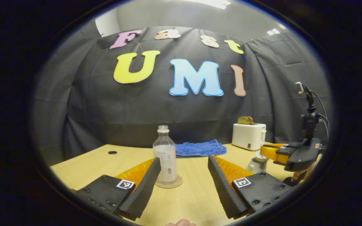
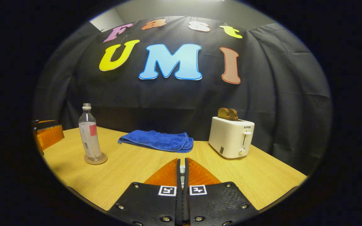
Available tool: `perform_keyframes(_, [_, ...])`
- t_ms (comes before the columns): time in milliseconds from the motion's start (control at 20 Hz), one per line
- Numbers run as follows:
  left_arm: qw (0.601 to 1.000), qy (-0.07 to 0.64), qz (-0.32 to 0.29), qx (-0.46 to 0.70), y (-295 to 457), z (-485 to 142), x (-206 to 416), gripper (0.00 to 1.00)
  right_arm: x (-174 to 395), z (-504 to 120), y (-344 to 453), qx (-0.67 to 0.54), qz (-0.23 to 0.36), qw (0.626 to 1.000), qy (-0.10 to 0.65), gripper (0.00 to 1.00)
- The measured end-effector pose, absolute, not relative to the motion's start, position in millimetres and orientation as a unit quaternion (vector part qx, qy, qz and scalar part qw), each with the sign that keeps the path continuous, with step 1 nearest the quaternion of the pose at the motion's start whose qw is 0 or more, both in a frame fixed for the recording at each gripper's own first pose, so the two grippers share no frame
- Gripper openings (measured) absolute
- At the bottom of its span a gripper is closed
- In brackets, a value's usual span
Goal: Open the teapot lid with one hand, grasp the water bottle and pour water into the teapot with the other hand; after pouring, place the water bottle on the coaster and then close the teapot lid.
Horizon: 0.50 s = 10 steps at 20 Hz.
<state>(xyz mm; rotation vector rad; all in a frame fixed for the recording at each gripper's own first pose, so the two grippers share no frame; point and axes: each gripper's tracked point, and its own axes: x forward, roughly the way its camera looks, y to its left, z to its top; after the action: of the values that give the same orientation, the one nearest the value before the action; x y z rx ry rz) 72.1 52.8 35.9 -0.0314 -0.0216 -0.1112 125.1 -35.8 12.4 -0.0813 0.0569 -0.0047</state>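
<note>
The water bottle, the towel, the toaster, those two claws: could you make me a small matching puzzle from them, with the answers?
Things:
1. water bottle
2. blue towel
3. toaster
4. left claw

States:
A. holds bread slices in its slots
B. fingers spread wide apart
C. stands upright on a round coaster
D. lies folded on the table by the back wall

Pairs: 1-C, 2-D, 3-A, 4-B

clear plastic water bottle (image 2: 89,135), wood-grain table (image 2: 130,169), fluffy blue cloth (image 2: 157,140).
</note>
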Motion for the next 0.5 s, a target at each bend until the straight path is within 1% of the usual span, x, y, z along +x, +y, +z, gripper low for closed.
perform_keyframes(450, [0.998, -0.008, -0.048, -0.032, 65.9, 32.4, 75.7, 1.00, 133.0, 0.8, -33.7, -0.040, -0.008, 0.998, 0.049, 0.01])
perform_keyframes(500, [0.998, -0.009, -0.047, -0.032, 66.4, 32.8, 74.5, 1.00, 132.3, 0.4, -34.8, -0.043, -0.011, 0.998, 0.051, 0.08])
